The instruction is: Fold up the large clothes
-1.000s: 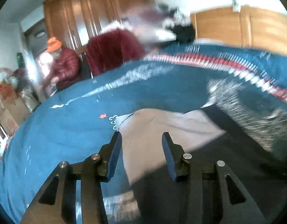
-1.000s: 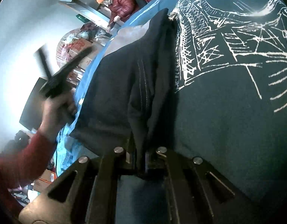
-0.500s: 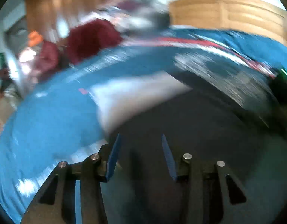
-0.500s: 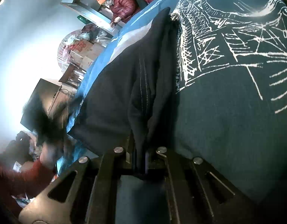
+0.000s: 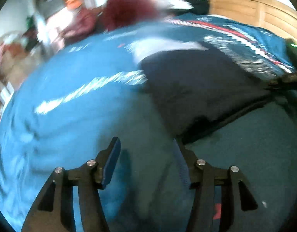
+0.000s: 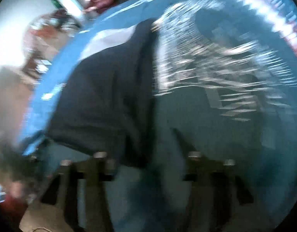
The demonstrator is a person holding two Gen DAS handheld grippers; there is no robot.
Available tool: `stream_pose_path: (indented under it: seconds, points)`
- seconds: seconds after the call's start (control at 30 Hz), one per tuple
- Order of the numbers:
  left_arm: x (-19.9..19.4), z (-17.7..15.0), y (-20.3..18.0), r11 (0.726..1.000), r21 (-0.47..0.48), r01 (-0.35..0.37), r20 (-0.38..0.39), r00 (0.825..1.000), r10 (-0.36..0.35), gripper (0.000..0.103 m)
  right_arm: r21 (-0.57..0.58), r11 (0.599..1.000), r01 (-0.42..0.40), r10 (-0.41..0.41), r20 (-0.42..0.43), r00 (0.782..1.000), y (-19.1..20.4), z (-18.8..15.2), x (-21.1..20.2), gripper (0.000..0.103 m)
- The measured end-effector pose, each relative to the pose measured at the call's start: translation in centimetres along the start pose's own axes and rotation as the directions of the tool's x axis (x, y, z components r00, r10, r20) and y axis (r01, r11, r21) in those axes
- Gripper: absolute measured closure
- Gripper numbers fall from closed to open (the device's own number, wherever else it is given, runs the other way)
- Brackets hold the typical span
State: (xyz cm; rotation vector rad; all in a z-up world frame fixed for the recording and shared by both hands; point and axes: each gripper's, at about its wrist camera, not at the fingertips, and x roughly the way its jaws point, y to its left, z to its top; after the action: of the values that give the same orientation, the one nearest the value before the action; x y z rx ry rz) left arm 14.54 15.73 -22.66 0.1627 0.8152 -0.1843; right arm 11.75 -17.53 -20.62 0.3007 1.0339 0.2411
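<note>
The dark navy cloth garment (image 5: 196, 89) lies on the blue patterned bedspread (image 5: 75, 104); left tongs (image 5: 146, 150) and right tongs (image 6: 148, 154) both spread, empty, beside its near edge.

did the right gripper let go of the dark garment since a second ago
Yes. The right gripper was clamped on the dark garment then; now its jaws stand wide apart, and the fold hangs just inside the left jaw over the blue bedspread.

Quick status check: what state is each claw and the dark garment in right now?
Left claw: open, empty, over the blue patterned bedspread.
Right claw: open, blurred, nothing clamped.
Dark navy garment: lying bunched on the bedspread, held by neither claw.
</note>
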Motion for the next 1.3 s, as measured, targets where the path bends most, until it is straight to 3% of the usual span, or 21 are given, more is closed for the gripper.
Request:
stream_pose_path:
  seconds: [0.07, 0.13, 0.2, 0.23, 0.3, 0.4, 0.53, 0.67, 0.77, 1.3]
  points:
    - [0.8, -0.5, 1.5, 0.997, -0.075, -0.019, -0.051, 0.999, 0.016, 0.042, -0.008, 0.995, 0.103, -0.103, 0.026, 0.994, 0.5, -1.1, -2.1, 0.050]
    - [0.4, -0.9, 2.2, 0.991, -0.129, -0.028, -0.052, 0.998, 0.021, 0.042, -0.032, 0.988, 0.154, -0.151, 0.069, 0.986, 2.0, -3.2, -4.0, 0.040]
    - [-0.2, -0.7, 1.7, 0.988, -0.155, -0.025, -0.038, 0.999, 0.019, 0.042, -0.080, 0.981, 0.177, -0.167, 0.110, 0.980, 3.8, -6.0, -4.6, 0.014]
    - [-0.5, -0.7, 1.3, 0.987, -0.163, -0.011, -0.031, 1.000, 0.006, 0.042, -0.089, 0.980, 0.178, -0.168, 0.113, 0.979, 4.2, -6.5, -4.5, 0.011]
    - [-1.0, -0.6, -0.4, 0.987, -0.159, 0.015, -0.009, 1.000, -0.017, 0.039, -0.094, 0.977, 0.192, -0.183, 0.091, 0.979, 4.9, -8.5, -3.2, 0.011]
    - [0.0, -1.2, -2.4, 0.989, -0.139, 0.045, -0.022, 0.999, -0.049, 0.025, -0.074, 0.973, 0.217, -0.212, 0.063, 0.975, 4.7, -9.7, -1.4, 0.011]
    - [1.3, -2.3, -3.7, 0.996, -0.088, 0.006, -0.034, 0.999, -0.009, 0.018, -0.057, 0.967, 0.247, -0.242, 0.079, 0.967, 4.3, -10.1, -0.9, 0.000]
    - [1.4, -2.0, -3.8, 0.996, -0.089, 0.009, -0.052, 0.999, -0.014, 0.011, -0.075, 0.962, 0.262, -0.257, 0.071, 0.964, 4.5, -10.2, -0.1, 0.000]
    - [1.8, -1.7, -3.8, 0.995, -0.094, -0.016, -0.077, 0.997, 0.009, 0.000, -0.071, 0.964, 0.257, -0.252, 0.072, 0.965, 4.3, -10.1, 0.0, 0.000]
    - [2.4, -1.5, -3.6, 0.994, -0.106, -0.035, -0.089, 0.996, 0.025, 0.000, -0.067, 0.964, 0.258, -0.253, 0.080, 0.964, 4.4, -10.5, -0.1, 0.000]
